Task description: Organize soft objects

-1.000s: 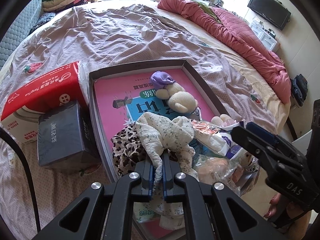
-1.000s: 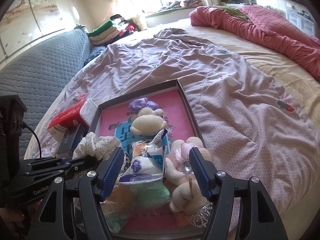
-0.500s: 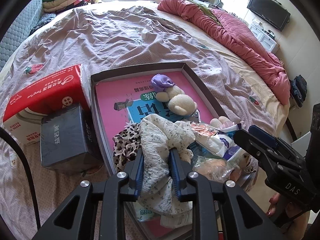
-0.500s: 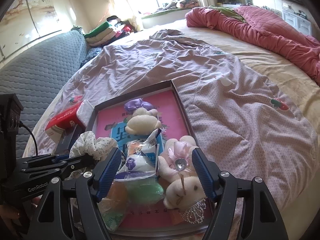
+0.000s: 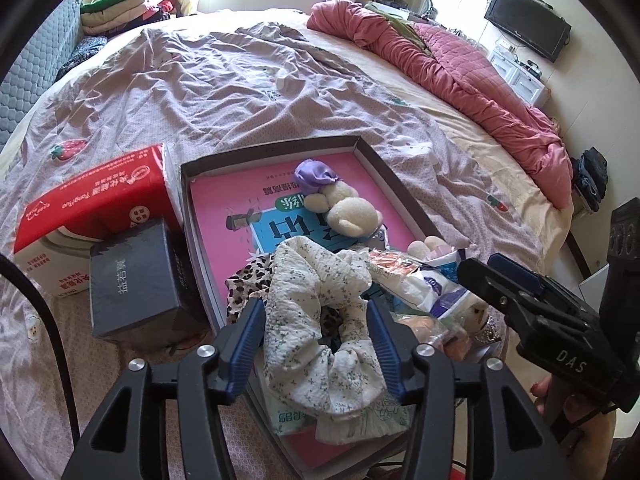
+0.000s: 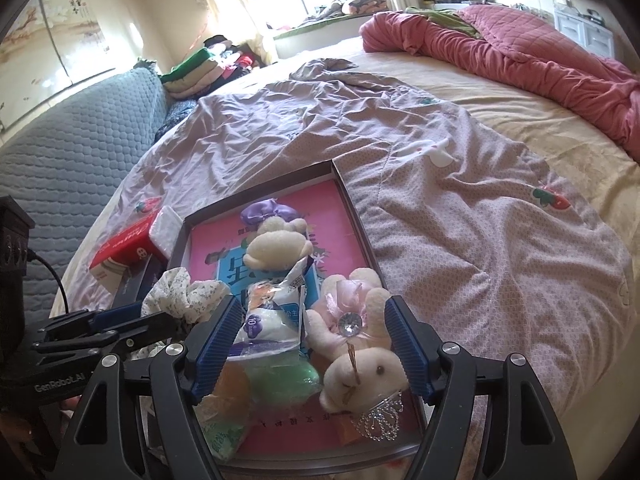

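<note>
A shallow dark box (image 5: 276,147) with a pink lining lies on the bed and holds soft things. My left gripper (image 5: 316,328) is open, its jaws on either side of a white floral scrunchie (image 5: 320,320) that rests on a leopard-print scrunchie (image 5: 244,284). A cream plush with a purple bow (image 5: 352,210) lies further in. My right gripper (image 6: 312,340) is open above a white and blue packet (image 6: 272,316) and a pink-bowed plush bunny with a tiara (image 6: 360,356). The floral scrunchie (image 6: 180,292) shows at the left there.
A red tissue pack (image 5: 92,208) and a dark grey box (image 5: 136,280) sit left of the box. A rumpled mauve sheet (image 5: 240,92) covers the bed. A pink quilt (image 5: 460,68) lies at the far right. A folded clothes pile (image 5: 120,4) stands far left.
My left gripper has opened and let go of the floral scrunchie, which has dropped onto the leopard scrunchie. My right gripper has pulled back a little over the box.
</note>
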`<state>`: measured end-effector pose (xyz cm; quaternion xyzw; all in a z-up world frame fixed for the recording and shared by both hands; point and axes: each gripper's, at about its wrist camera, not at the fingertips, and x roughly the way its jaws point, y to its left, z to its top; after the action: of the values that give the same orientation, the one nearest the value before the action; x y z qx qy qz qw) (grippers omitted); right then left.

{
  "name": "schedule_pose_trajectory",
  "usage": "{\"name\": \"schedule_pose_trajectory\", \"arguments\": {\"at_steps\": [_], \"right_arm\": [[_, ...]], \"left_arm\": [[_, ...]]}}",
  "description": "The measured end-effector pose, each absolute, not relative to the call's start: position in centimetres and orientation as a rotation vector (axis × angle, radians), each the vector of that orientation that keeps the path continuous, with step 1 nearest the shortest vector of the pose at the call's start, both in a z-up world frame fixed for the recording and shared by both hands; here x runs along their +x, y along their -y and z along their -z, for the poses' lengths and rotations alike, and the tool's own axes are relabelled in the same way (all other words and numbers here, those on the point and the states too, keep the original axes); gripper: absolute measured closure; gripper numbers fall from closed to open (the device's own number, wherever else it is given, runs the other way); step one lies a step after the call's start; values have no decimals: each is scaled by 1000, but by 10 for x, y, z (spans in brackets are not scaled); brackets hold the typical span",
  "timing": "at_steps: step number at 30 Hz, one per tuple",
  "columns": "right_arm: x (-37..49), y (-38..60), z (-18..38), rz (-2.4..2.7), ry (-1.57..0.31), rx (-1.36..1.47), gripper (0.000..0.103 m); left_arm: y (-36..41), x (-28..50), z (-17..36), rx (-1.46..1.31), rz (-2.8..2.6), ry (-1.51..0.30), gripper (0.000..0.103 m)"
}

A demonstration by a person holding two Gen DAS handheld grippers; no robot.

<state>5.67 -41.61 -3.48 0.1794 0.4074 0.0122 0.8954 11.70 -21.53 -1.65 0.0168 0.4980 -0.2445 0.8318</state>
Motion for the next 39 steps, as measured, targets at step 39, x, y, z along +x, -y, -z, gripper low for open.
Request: {"name": "schedule_pose_trajectory", "arguments": {"at_steps": [39], "right_arm": [[-21, 342, -78, -145, -751, 233, 20]], "left_arm": [[98, 19, -73, 3, 204, -952, 21]]}}
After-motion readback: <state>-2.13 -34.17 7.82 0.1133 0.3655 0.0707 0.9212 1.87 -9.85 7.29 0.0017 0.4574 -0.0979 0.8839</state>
